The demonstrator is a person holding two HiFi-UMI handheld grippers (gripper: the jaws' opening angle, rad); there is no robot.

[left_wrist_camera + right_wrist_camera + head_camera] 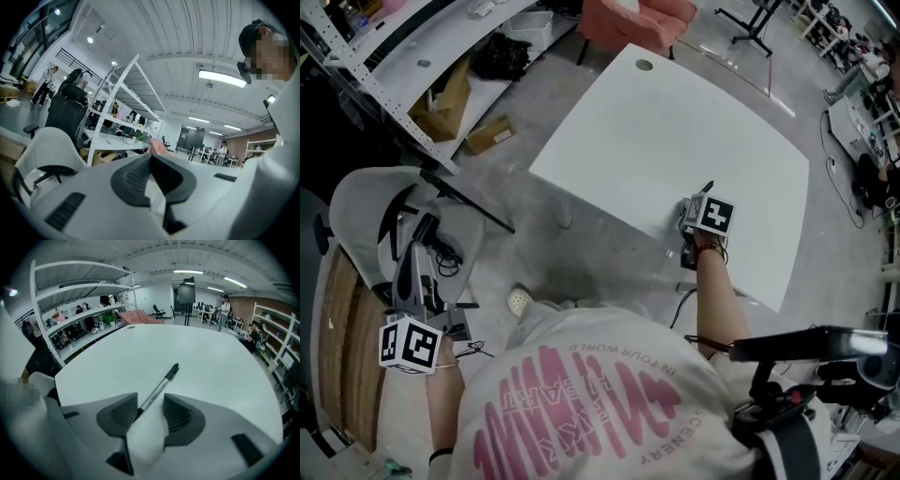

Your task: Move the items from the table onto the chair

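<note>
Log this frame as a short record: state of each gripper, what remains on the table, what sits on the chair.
left gripper: shut, nothing between the jaws, held near the chair
right gripper: open, low over the table, pen between the jaws but not clamped
pen: lying on the table, dark cap pointing away from the gripper
table: white; the pen is the only item seen on it
chair: white shell, holding dark items with cables, kind unclear
stage: pen not yet picked up
</note>
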